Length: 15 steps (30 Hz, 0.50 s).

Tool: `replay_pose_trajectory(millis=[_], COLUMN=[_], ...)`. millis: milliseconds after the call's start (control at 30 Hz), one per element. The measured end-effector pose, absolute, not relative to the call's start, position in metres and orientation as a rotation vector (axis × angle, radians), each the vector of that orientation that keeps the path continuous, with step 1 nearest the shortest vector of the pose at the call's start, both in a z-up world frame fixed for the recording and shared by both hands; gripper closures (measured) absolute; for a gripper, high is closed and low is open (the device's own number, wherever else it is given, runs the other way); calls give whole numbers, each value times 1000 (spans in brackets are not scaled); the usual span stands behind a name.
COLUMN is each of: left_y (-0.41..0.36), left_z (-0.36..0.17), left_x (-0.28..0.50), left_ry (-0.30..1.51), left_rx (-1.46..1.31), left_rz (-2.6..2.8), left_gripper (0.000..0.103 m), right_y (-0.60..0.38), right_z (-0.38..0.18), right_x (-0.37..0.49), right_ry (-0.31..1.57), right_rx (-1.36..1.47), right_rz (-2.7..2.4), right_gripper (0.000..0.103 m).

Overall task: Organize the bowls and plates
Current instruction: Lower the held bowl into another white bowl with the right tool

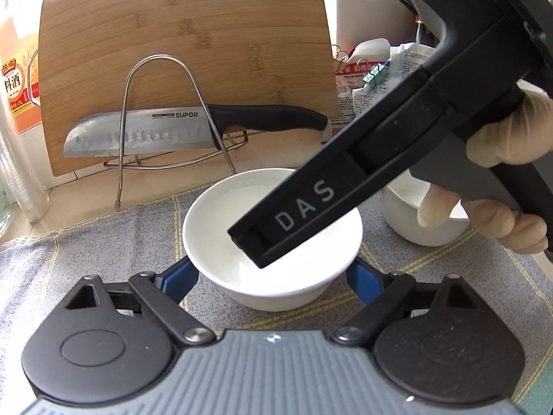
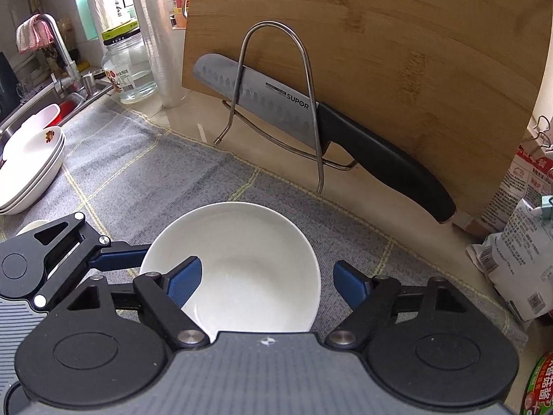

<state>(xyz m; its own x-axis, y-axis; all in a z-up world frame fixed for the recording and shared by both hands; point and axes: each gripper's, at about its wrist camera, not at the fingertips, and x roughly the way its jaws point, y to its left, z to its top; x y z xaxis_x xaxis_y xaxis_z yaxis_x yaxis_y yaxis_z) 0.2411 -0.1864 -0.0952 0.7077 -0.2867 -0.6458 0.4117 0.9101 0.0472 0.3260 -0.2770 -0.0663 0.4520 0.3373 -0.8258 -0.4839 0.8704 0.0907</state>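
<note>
A white bowl (image 1: 242, 269) (image 2: 249, 242) stands upright on a grey checked cloth (image 1: 86, 242). My left gripper (image 1: 273, 276) has a blue finger (image 1: 178, 282) against each side of the bowl's wall, below the rim. The right wrist view shows one of these left fingers (image 2: 117, 259) meeting the bowl's left edge. My right gripper (image 2: 266, 283) straddles the bowl's right rim: one finger (image 2: 185, 282) is inside, the other is outside, with a gap to the rim. Its black body (image 1: 311, 207), held by a gloved hand (image 1: 501, 138), crosses over the bowl. A second white bowl (image 1: 432, 231) sits to the right.
Behind the bowl, a knife (image 2: 276, 100) rests in a wire rack (image 2: 311, 69) against a wooden cutting board (image 2: 397, 52). Stacked plates (image 2: 27, 169) lie at the left by the sink (image 2: 65, 103). A glass jar (image 2: 128, 69) stands at the back and food bags (image 2: 518, 269) at the right.
</note>
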Motion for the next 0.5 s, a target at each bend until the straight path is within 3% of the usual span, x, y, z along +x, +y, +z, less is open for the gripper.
replay_pose_trajectory(millis=[267, 500], left_y=[-188, -188], left_z=[-96, -95], left_x=[237, 237], left_ry=[679, 681], left_rx=[197, 202], left_rz=[-397, -402], left_gripper=[11, 11], right_y=[-276, -275], right_z=[-66, -65], right_x=[329, 327], right_ry=[994, 997], right_rx=[-153, -153], right_rz=[548, 551], right_gripper=[25, 26])
